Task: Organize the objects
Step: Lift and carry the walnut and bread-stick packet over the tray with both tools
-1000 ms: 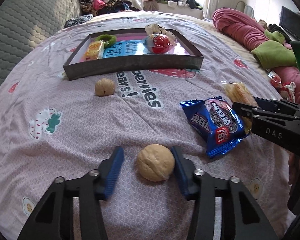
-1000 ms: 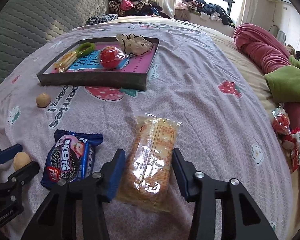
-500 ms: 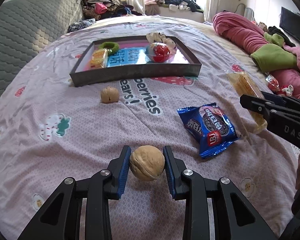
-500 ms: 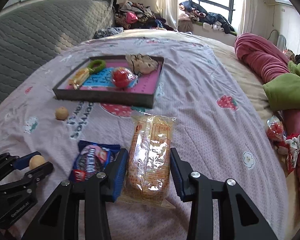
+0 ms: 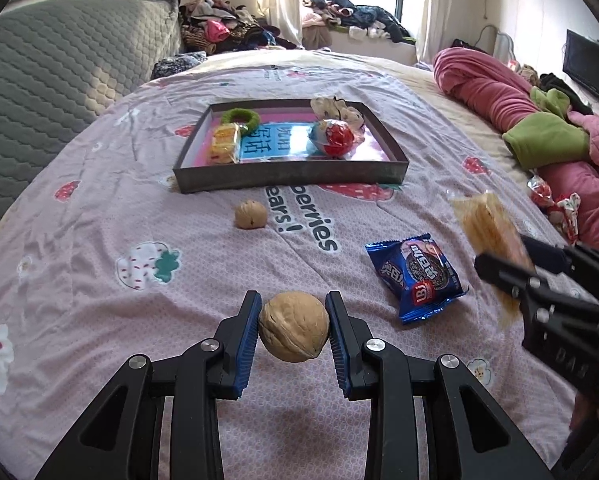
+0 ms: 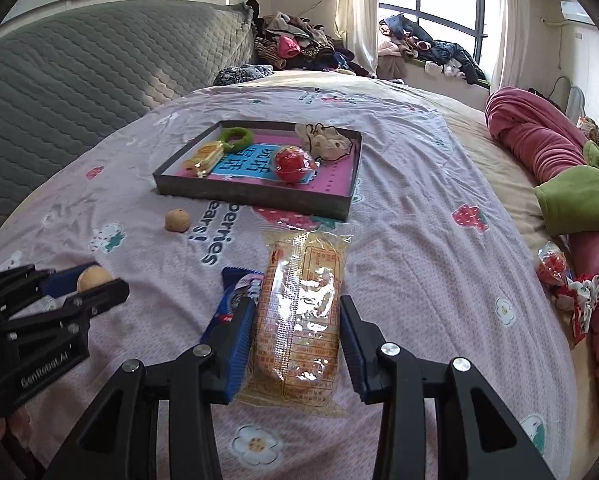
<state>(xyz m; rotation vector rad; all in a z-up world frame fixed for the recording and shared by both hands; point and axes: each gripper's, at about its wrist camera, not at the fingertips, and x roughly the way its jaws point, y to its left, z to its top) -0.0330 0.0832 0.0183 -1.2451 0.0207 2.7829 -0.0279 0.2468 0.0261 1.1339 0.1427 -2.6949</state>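
We see the left gripper (image 5: 293,330) pinching a walnut (image 5: 293,332) between its blue pads, lifted clear of the bedsheet (image 5: 99,240), and the right gripper (image 6: 297,334) clamped on a clear-wrapped cracker pack (image 6: 301,312) that sticks out ahead of the jaws. Ahead of both jaws sits the tray (image 5: 291,176), its near wall facing us, with a second walnut (image 5: 251,215) just before that wall and bare sheet between it and the left jaws. The blue cookie packet (image 5: 417,276) lies to the right of the left jaws, between the two grippers.
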